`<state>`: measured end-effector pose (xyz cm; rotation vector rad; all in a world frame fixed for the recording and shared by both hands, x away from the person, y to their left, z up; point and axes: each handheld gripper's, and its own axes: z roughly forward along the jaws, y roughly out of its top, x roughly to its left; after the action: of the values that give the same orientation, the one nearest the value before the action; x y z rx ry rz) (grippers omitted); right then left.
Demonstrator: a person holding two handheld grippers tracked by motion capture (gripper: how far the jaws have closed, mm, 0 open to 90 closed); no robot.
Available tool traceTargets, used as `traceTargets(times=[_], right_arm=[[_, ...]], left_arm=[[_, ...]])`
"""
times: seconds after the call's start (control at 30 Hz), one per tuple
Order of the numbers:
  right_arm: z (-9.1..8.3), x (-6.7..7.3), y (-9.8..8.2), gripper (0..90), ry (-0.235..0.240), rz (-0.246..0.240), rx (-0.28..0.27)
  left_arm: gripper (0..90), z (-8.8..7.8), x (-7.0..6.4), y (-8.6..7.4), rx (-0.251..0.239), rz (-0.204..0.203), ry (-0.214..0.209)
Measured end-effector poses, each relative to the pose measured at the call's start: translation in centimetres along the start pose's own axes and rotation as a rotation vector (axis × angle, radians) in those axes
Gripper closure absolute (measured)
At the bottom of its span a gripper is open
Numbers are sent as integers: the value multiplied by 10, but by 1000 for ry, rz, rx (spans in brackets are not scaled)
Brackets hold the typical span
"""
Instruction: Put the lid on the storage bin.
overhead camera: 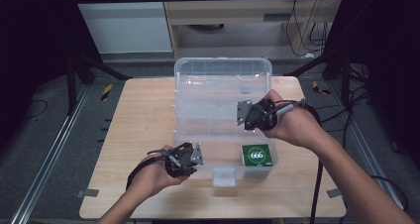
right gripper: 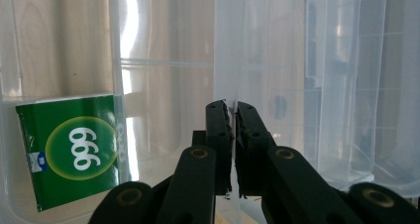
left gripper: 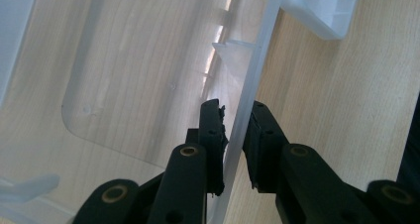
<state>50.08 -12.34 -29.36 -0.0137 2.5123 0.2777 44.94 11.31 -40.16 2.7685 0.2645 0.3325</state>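
Gripping clear box [overhead camera: 218, 80] walls w/ both grippers [overhead camera: 192, 157] [overhead camera: 246, 116]; green pack [overhead camera: 256, 155] reads "999".

A light wooden bench [overhead camera: 138, 125] with a pale grain and rounded corners is standing on a grey floor [overhead camera: 44, 149], with metal rails running along its left side. A clear rectangular plastic storage box [overhead camera: 198, 110] is sitting directly on the bench, right of centre, reaching from the far edge down toward the near edge; its open clear lid [overhead camera: 223, 73] is lying back at the far side. The box's white front latch [overhead camera: 224, 176] is pointing toward the near edge. The left part of the bench is showing bare wood, as is a strip along the near edge. Small grey tape pieces [overhead camera: 87, 193] are sticking at the near corners.
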Motion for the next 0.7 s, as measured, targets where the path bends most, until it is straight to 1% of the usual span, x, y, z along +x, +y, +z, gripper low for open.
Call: traceTargets(times=[0.07, 0.13, 0.17, 0.2, 0.37, 0.47, 0.57, 0.63, 0.7], right_arm=[[2, -3, 0, 861, 1, 0, 3], [2, -2, 1, 863, 1, 2, -8], [-1, 2, 1, 866, 0, 0, -22], [-1, 2, 1, 866, 0, 0, -22], [-8, 16, -1, 868, -4, -18, -36], [-11, 24, -4, 867, 3, -13, -44], [-12, 28, -5, 867, 11, -9, -41], [-13, 32, -5, 865, 20, -25, -44], [-13, 33, -5, 864, 22, -22, -41]], left_arm=[[787, 0, 1, 1, 0, -1, -2], [786, 1, 1, 0, -5, -2, -3], [785, 1, 0, 0, -10, -6, -4], [784, 1, 0, 0, -10, -6, -4], [780, 1, -1, 0, -10, -3, 4], [778, 2, -1, 0, -10, -2, 2], [778, 2, -2, 0, -13, -2, 3], [777, 2, -2, 0, -14, 3, 5], [777, 2, -2, 0, -14, 5, 5]])
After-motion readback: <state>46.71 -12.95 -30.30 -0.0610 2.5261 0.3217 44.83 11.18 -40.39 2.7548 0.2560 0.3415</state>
